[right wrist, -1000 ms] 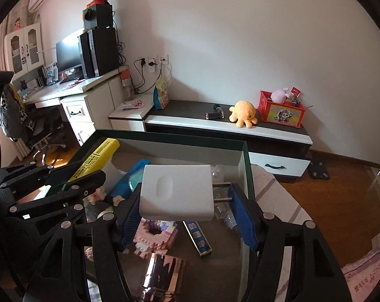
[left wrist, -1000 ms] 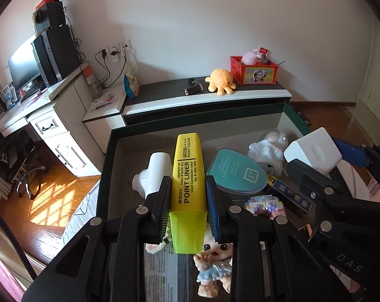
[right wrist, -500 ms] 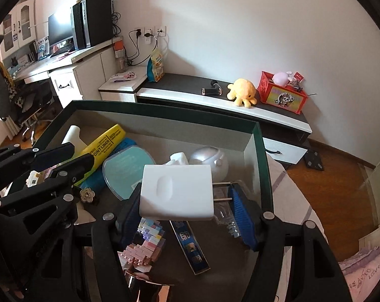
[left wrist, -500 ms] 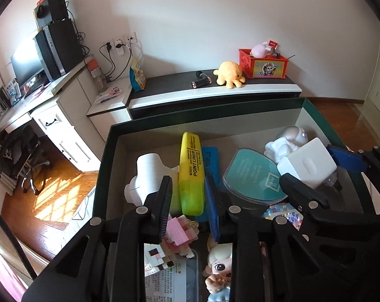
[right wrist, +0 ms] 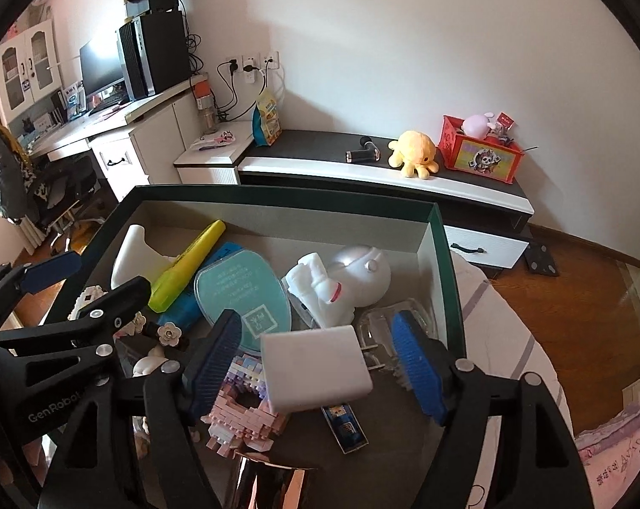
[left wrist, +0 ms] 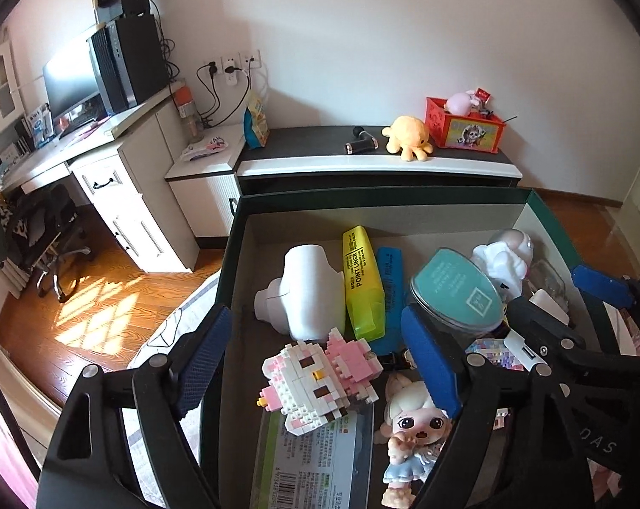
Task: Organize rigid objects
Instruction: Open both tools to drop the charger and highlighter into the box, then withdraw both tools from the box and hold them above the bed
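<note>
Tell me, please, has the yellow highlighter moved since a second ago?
Yes. The yellow highlighter has left the left claw and now lies in the green box, beside the blue marker.

Pretty clearly someone's room at home. There's a desk [right wrist: 108, 127] with a monitor [right wrist: 101, 65] and PC tower [right wrist: 156, 48], wood floor [left wrist: 95, 318], and a plush octopus [right wrist: 415, 159] on a low cabinet [right wrist: 362, 169].

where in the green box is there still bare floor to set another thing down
Bare floor shows along the left wall of the green box, beside the white holder, and behind the yellow highlighter at the far wall. The middle and right side are crowded.
</note>
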Motion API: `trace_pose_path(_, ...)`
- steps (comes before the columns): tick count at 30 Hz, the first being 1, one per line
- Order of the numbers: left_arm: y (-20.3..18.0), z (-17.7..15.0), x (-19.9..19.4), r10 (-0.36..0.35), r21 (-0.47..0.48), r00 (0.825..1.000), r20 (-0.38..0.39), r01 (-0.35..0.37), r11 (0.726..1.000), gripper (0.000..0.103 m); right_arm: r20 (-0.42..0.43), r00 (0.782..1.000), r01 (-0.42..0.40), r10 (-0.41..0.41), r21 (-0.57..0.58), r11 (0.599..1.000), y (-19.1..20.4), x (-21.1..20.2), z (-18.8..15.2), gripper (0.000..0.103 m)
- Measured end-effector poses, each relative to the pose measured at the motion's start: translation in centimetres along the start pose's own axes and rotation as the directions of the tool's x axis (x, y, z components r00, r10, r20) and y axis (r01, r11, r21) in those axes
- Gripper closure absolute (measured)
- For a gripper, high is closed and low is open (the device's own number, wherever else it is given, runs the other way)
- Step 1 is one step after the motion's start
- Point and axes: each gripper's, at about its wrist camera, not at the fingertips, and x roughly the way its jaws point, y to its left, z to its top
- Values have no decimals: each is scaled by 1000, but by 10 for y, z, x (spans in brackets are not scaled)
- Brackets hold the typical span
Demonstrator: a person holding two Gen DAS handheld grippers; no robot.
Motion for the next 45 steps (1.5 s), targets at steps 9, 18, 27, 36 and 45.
trace_pose_path(9,0,-6,-13,-33,-4,999,-27,33,999,11,-7,1000,-28,28,18,999,-6,-14,-5,17)
trace_pose_path(18,-7,-14,-33,-35,6,999,-13,35,999,2,-12,1000,-15,15,40,999,-17,-33,-13,0)
trace_pose_path(27,-18,-19,-51,-48,13,999,-24,49,999,1,-6,1000,6,-6,32,999,-20,-54,-21,0)
trace_pose_path(36,-27,-23,-74,-61,21,998,-8,62,998,1,10,1000,13,-14,40,999,-29,-77,-32,0)
trace_pose_path(45,-32,-32,-105,-59,33,998,21,58,998,1,35,999,18,-19,47,999,-30,-105,-41,0)
